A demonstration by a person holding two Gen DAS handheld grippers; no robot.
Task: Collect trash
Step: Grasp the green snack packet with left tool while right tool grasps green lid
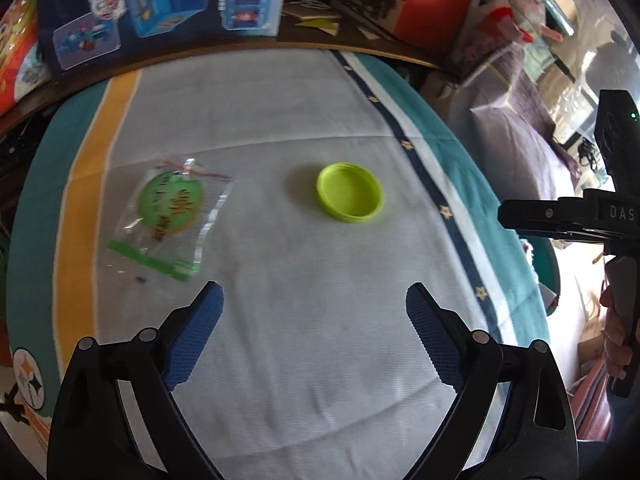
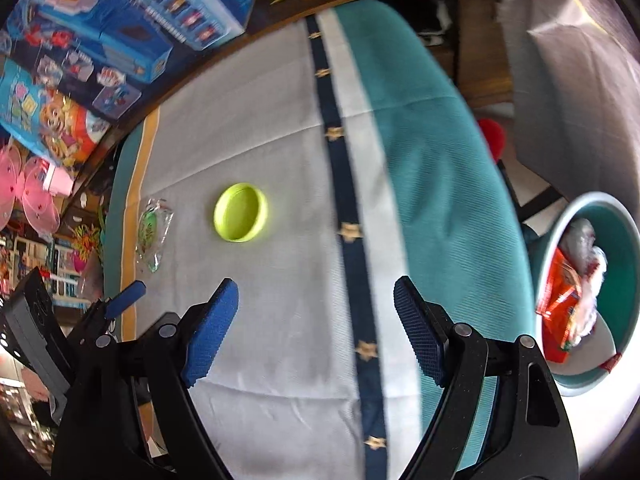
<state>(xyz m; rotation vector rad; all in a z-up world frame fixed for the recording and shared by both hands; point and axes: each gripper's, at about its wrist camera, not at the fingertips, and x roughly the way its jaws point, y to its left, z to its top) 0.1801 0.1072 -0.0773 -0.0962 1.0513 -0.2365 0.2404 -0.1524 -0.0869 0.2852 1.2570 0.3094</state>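
Your left claw point(image 1: 314, 300) stands wide with nothing between its pads, above the white cloth point(image 1: 320, 360) on the desk. Your right claw point(image 2: 316, 300) is equally wide and empty. Ahead lie a lime lid point(image 1: 350, 192) and, well apart to its left, a clear wrapper point(image 1: 168, 216). A teal bin point(image 2: 624, 248) holding trash sits off the desk's right edge.

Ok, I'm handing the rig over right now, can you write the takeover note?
Left gripper: open, empty, above the cloth.
Right gripper: open, empty.
On the cloth: green lid and, to its left, a clear wrapper, apart from each other.
Bin beside the bed's right side already holds an orange packet and crumpled white trash.
Left: pick up lid and wrapper, drop both in the bin.
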